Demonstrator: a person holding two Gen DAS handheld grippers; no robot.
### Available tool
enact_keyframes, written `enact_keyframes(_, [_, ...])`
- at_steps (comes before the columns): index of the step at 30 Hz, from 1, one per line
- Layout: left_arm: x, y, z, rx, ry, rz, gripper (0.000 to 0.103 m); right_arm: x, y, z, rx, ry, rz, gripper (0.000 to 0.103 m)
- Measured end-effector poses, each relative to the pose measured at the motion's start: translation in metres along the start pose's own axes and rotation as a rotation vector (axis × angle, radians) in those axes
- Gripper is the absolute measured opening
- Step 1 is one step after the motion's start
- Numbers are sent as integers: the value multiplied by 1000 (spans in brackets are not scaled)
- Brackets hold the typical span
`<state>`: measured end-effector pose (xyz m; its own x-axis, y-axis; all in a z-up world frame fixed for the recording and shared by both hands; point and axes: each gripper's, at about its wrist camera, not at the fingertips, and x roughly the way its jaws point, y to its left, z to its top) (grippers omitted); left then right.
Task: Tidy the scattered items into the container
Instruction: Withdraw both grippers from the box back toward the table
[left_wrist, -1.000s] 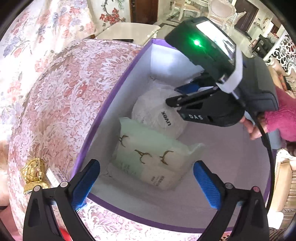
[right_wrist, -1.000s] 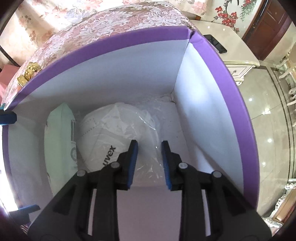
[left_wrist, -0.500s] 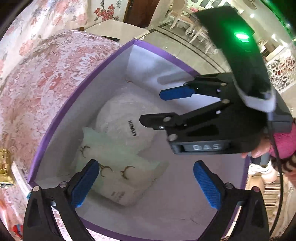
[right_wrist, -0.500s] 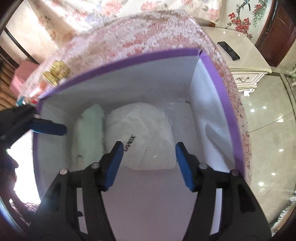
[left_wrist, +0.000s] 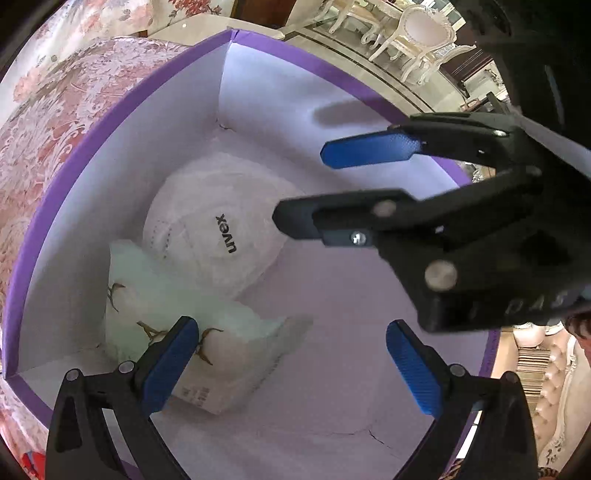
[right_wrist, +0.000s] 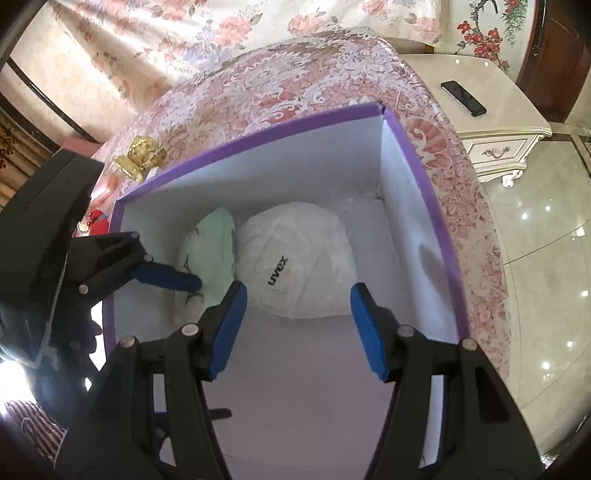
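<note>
With the purple-rimmed box (right_wrist: 258, 140) as the landmark and going from its left side to its right: outside its left wall, on the flowered cloth (right_wrist: 314, 81), lie a gold trinket (right_wrist: 142, 157) and, nearer the corner, something small and red (right_wrist: 98, 223). Both are apart from the box, so in my judgement some tidying is left.

At the left wall, the left gripper (left_wrist: 291, 363) hangs over the box with its claw spread and nothing between the pads. Its left pad sits over the pale green packet (left_wrist: 177, 317), which lies on the box floor against the left wall. Just right of the packet and touching it, toward the far wall, rests the bagged white mask (right_wrist: 295, 266). So two of the task's things already lie inside.

Right of the mask the floor is bare. The right gripper (right_wrist: 297, 330) is poised above that part, its claw also spread and empty.

The step in hand looks like drawing both grippers clear of the box. To do it well, lift each straight up past the rim before swinging sideways, so no pad snags the mask's loose plastic or drags the packet. Keep the two grippers apart, since they are close over the opening. The gold trinket outside the left wall is nearest to the left gripper.
</note>
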<state>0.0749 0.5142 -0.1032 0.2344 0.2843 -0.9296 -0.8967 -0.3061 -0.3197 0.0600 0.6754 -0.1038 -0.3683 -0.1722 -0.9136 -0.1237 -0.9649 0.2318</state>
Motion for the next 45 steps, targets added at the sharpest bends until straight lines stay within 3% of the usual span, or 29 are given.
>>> enact_keyframes(8, [-7,1,-6,-33,18,30,102,5,-3,-2,7,13,-3,61])
enact_keyframes(15, [-30,-2,-21,-51,-49,5,102,-2,0,-2,6,11,-9,62])
enact_keyframes(23, [-37,-23,-17,-56,-80,54,103,-9,9,-7,5,29,-54,63])
enact_keyframes(27, [-20,-8,1,-78,-108,34,103,-22,11,-12,15,22,-77,64])
enact_keyframes(34, [-30,-14,3,-100,-189,-23,103,-52,21,-17,45,-23,-90,65])
enact_keyframes(40, [-57,-10,-14,-139,-270,-6,103,-82,52,-13,49,-107,-92,66])
enact_keyframes(45, [-105,-5,-64,-196,-342,47,103,-97,89,-7,48,-168,-44,68])
